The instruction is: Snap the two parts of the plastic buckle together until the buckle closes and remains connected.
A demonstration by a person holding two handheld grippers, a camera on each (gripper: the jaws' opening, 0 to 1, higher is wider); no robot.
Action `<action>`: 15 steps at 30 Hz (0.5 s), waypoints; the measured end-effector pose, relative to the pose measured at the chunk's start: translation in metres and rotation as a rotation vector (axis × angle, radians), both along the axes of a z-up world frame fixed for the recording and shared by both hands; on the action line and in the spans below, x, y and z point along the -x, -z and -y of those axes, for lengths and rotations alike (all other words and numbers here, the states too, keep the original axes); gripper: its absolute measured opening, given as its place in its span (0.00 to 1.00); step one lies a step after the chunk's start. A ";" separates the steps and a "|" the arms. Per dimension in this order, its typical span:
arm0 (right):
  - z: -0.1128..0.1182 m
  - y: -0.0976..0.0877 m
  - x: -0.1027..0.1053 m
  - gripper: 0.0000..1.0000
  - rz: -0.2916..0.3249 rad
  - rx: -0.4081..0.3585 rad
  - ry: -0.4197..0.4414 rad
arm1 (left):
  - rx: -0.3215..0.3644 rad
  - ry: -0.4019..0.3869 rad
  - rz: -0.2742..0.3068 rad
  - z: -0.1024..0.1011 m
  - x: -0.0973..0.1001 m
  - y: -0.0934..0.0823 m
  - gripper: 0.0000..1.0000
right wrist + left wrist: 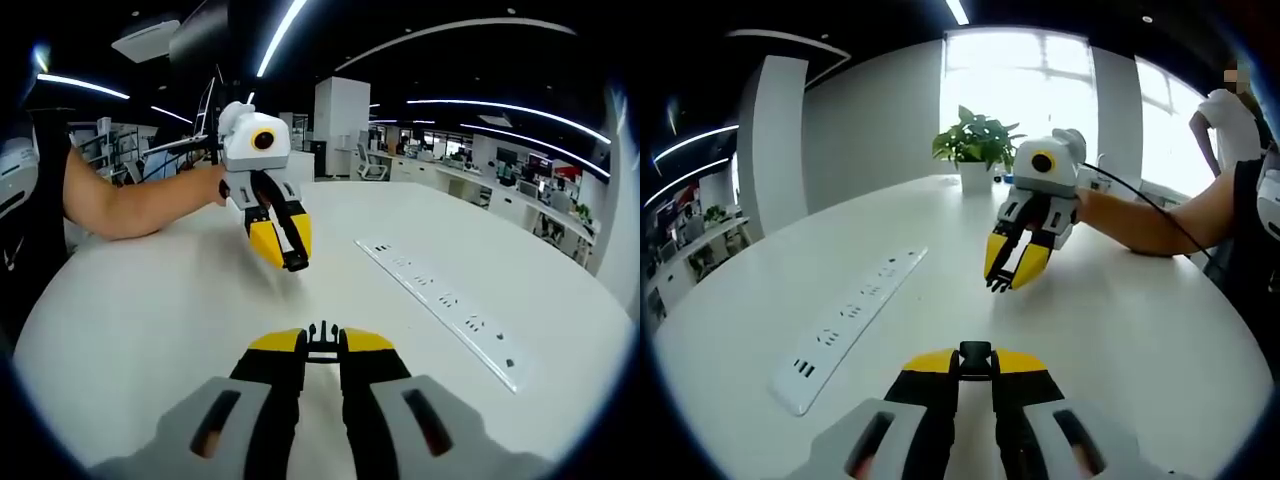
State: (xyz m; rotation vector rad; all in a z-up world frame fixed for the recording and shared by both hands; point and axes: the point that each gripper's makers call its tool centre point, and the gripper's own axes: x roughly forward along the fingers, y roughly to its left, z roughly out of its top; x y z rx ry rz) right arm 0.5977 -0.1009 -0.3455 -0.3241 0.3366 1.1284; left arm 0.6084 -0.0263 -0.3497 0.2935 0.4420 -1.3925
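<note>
My left gripper (975,368) is shut on a black buckle part (975,352) that sticks out between its yellow-tipped jaws. Across the white table, the right gripper (1012,272) hangs tilted down, pinching the pronged black buckle part (998,285). In the right gripper view, my right gripper (320,350) is shut on that pronged part (320,336), its prongs pointing forward. The left gripper (285,250) faces it from farther back, with its buckle part (296,264) at the jaw tips. The two parts are apart, with bare table between them.
A long white power strip (850,325) (440,300) lies on the round white table (1120,330). A potted plant (978,140) stands at the far edge. A person's forearm (130,205) (1160,220) holds each gripper. Office desks (470,180) lie beyond.
</note>
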 end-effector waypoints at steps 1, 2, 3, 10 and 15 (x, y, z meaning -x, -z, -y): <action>0.000 0.000 0.000 0.14 0.000 0.001 0.001 | 0.001 0.000 0.000 0.000 0.000 0.000 0.11; 0.000 0.000 0.000 0.14 0.001 0.000 0.000 | 0.001 0.001 0.000 0.000 0.000 -0.001 0.11; 0.000 -0.001 -0.001 0.14 0.003 0.000 0.001 | 0.000 0.000 0.000 0.000 0.000 -0.001 0.11; 0.000 -0.006 -0.001 0.14 0.007 -0.003 0.003 | -0.004 0.009 -0.008 0.002 0.005 -0.005 0.11; -0.002 -0.011 0.001 0.14 0.007 0.003 0.007 | -0.005 0.006 -0.011 0.001 0.008 -0.012 0.11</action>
